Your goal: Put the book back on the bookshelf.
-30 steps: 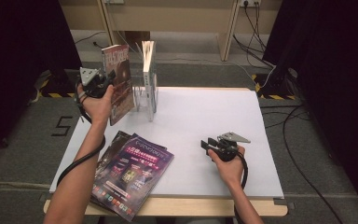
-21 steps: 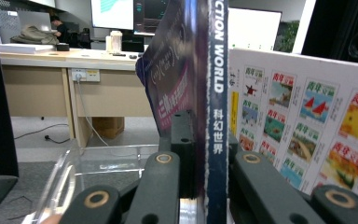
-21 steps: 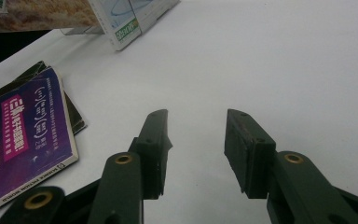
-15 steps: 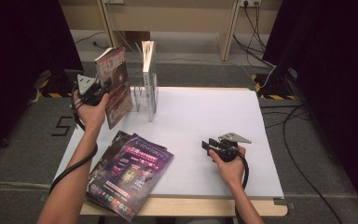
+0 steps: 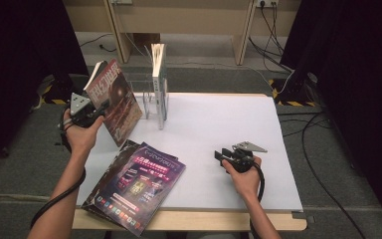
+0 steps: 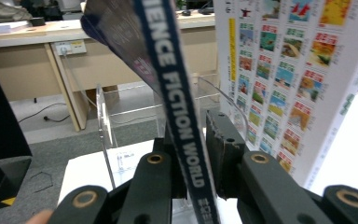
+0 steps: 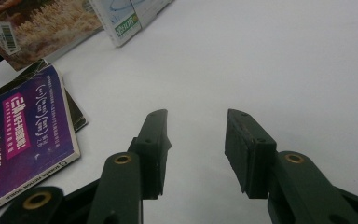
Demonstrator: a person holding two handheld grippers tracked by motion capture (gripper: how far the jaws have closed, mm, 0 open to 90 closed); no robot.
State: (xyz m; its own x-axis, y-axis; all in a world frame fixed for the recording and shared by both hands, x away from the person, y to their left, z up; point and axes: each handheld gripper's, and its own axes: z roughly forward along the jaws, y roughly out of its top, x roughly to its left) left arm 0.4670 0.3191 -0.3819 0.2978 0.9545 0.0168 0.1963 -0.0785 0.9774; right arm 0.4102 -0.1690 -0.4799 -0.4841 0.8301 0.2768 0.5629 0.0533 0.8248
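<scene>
— High view first: where is the magazine [image 5: 115, 99] against the left gripper [image 5: 95, 111]?

— It stands tilted at the table's [image 5: 219, 134] left edge, top leaning away to the left, its lower corner down near the white top. The left gripper sits at its spine side, with the left hand [image 5: 79, 133] wrapped around the body and the forearm running straight up from the bottom edge.

— Is it gripped?

— From the left gripper view, the spine of the magazine [image 6: 179, 107] runs up between the two black jaws. It lies against the left jaw, while a sliver of gap shows on the right one. The jaws have just been opening, so I'd call them loosened around it, not pressing.

— What is beside it?

— A clear stand [image 5: 149, 97] to its right, just beside it, with a book [image 5: 159, 82] standing upright in it. In the left gripper view that book's back cover [image 6: 289, 74], full of small pictures, fills the right side, and the stand's clear dividers [image 6: 103, 121] rise behind the jaws.

— And the other hand?

— The right hand [image 5: 244, 175] rests low on the table, well apart, its right gripper [image 5: 222, 156] pointing left. In the right gripper view its jaws stand apart over bare white top, nothing between them. A pile of magazines [image 5: 134, 186] lies flat at the near left corner, overhanging the edge.
</scene>
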